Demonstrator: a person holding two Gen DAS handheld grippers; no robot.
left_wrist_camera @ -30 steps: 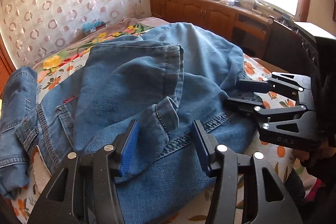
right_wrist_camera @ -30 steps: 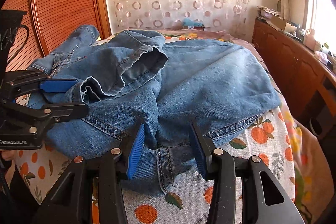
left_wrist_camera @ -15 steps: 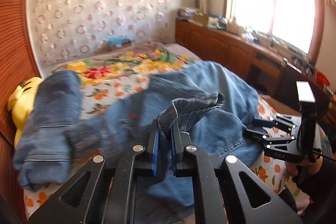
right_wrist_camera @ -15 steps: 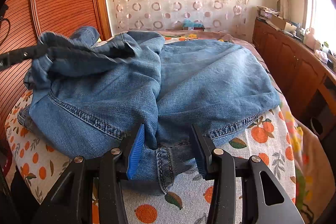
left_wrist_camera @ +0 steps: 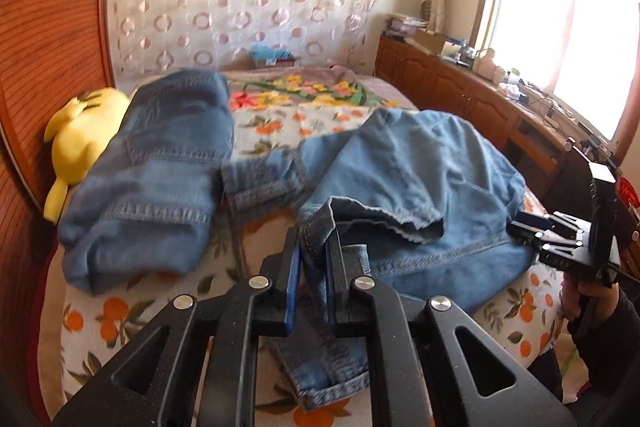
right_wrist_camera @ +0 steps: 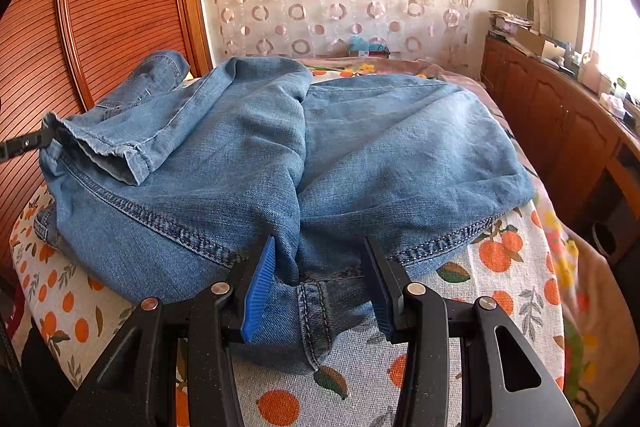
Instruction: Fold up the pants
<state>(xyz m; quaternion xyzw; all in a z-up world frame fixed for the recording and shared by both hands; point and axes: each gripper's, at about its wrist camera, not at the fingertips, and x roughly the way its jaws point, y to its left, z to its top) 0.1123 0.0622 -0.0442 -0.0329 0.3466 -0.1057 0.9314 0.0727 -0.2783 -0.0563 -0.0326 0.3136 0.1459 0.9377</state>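
Note:
Blue denim pants [left_wrist_camera: 420, 171] lie bunched on a bed with an orange-print sheet [left_wrist_camera: 120, 311]. My left gripper [left_wrist_camera: 314, 259] is shut on a hem edge of the pants and holds it lifted above the sheet. In the right wrist view the pants [right_wrist_camera: 360, 155] spread across the bed, and my right gripper [right_wrist_camera: 320, 287] is open with the crotch seam between its jaws. The left gripper shows only as a black tip at the far left [right_wrist_camera: 24, 145], holding the raised hem. The right gripper shows at the right edge of the left wrist view [left_wrist_camera: 560, 243].
A second folded pair of jeans [left_wrist_camera: 160, 167] lies on the bed's left side beside a yellow plush toy [left_wrist_camera: 80, 135]. A wooden headboard [right_wrist_camera: 112, 7] stands on the left. Wooden cabinets [right_wrist_camera: 560, 123] with clutter run under the window on the right.
My left gripper closed on the pants hem, lifted it and pulled it leftward, spreading the leg out. The right gripper has stayed open and in place at the crotch seam.

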